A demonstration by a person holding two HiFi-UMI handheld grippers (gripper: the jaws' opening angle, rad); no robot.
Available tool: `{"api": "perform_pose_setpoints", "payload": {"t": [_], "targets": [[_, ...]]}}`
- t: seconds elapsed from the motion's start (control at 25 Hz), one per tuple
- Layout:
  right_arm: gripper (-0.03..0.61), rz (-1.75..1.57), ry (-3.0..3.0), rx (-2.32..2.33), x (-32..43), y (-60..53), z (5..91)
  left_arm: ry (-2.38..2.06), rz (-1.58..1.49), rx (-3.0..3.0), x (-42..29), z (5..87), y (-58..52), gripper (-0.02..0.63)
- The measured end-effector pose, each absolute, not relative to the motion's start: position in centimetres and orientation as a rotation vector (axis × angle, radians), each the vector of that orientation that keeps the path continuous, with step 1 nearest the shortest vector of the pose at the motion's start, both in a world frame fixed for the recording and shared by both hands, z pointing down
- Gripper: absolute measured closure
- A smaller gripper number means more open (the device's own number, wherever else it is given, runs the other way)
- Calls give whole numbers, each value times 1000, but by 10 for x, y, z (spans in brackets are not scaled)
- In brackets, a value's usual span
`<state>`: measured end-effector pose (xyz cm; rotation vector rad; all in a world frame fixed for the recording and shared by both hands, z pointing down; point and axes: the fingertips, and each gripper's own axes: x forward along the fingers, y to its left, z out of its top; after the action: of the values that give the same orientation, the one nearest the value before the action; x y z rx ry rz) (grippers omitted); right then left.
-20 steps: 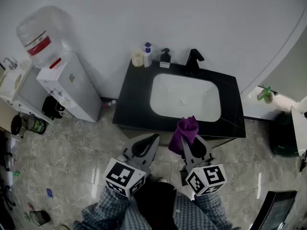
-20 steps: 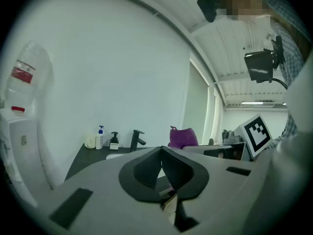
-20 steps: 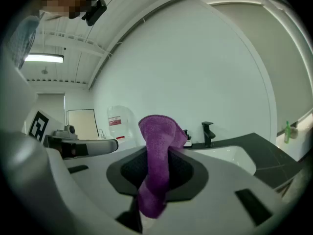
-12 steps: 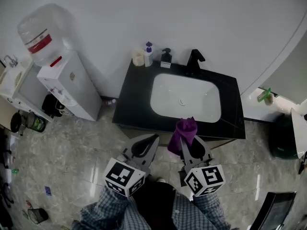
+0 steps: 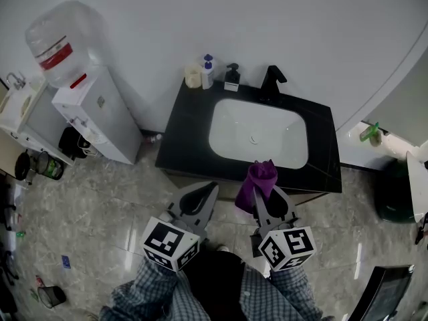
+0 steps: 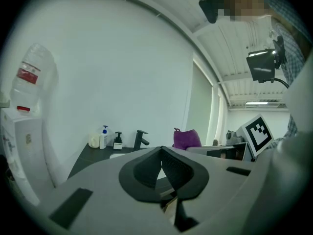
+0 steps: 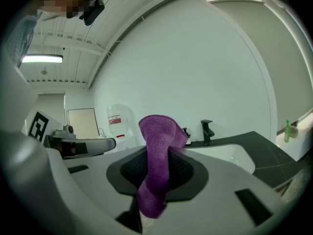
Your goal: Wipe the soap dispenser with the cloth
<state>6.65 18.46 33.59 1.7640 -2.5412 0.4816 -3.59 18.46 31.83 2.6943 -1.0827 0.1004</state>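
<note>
A black-pump soap dispenser (image 5: 232, 76) stands at the back left of the black vanity top (image 5: 187, 136), left of the black tap (image 5: 271, 81). The dispenser (image 6: 118, 141) looks small and far off in the left gripper view. My right gripper (image 5: 266, 194) is shut on a purple cloth (image 5: 258, 181), held just in front of the vanity's front edge. The cloth (image 7: 157, 163) sticks up between the jaws in the right gripper view. My left gripper (image 5: 202, 196) is shut with nothing in it, below and left of the sink.
A white bottle with a blue pump (image 5: 207, 71) and a cream cup (image 5: 193, 77) stand beside the dispenser. The white basin (image 5: 257, 133) fills the vanity's middle. A water cooler (image 5: 80, 85) stands to the left, and a dark bin (image 5: 394, 192) at the right.
Both grippers have held their pose. The view has shifted slightly, so the vanity sits a little nearer. The cloth stays in the right gripper.
</note>
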Motion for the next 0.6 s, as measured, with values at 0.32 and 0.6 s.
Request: {"api": "perform_pose_setpoints", "payload": {"t": [0.32, 0.6], "targets": [[488, 461, -2557, 1735, 84, 186, 336, -1141, 87, 2673, -24, 317, 192, 603], [488, 458, -2592, 1678, 96, 197, 338, -1175, 77, 2672, -8, 316, 203, 603]]}}
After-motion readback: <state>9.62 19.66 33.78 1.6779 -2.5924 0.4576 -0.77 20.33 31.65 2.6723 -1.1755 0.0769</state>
